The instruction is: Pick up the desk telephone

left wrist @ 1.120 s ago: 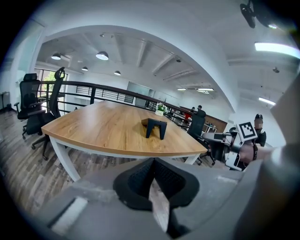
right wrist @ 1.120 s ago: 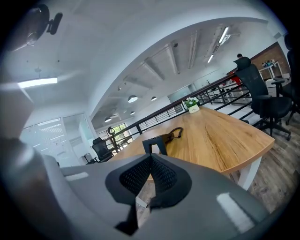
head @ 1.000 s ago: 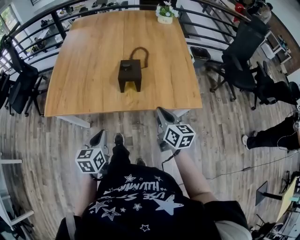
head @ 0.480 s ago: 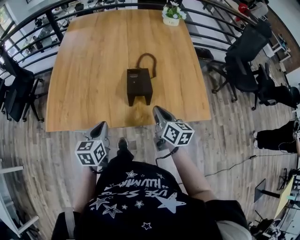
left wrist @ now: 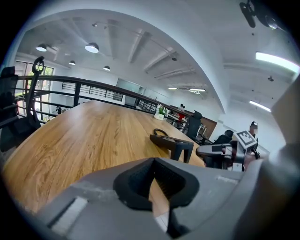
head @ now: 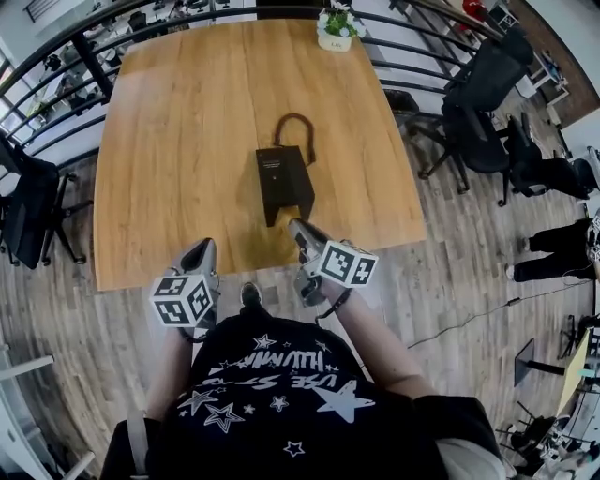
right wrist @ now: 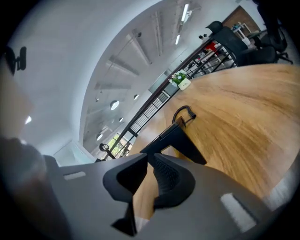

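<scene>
My right gripper (head: 298, 231) points at the telephone (head: 284, 183), jaws just opening, empty, to ready a grip; left gripper (head: 199, 253) hangs by the table (head: 169, 141) edge, jaws together.

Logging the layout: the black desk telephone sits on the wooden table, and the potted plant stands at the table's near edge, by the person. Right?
No: the potted plant stands at the far edge of the wooden table, as the head view shows. The black desk telephone does sit on the table.
</scene>
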{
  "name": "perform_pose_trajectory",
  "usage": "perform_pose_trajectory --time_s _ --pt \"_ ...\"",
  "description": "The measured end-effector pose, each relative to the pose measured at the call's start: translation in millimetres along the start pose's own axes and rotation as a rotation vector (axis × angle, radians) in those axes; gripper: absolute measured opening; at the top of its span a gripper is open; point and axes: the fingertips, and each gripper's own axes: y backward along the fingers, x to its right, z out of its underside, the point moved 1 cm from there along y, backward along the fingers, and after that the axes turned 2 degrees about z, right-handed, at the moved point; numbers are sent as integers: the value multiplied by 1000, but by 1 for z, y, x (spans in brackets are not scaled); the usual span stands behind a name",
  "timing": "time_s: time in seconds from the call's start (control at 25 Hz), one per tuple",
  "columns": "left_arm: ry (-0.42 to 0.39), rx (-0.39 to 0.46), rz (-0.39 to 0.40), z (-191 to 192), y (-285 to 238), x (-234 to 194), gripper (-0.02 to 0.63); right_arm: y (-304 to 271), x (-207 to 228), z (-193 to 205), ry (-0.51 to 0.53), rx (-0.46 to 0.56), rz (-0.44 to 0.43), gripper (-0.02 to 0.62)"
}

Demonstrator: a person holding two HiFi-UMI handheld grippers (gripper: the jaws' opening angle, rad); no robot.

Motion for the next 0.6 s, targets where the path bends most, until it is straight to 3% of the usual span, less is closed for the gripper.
perform_pose_trajectory --time_s 0.24,0.32,0.6 --pt "-5 -4 37 -10 -10 -13 2 -22 -3 -2 -334 95 -44 185" --pt "-6 -9 45 -12 -13 -19 2 -27 0 -7 -402 143 -35 224" --pt "4 -14 67 -20 -27 -38 2 -44 19 -13 -550 206 41 262"
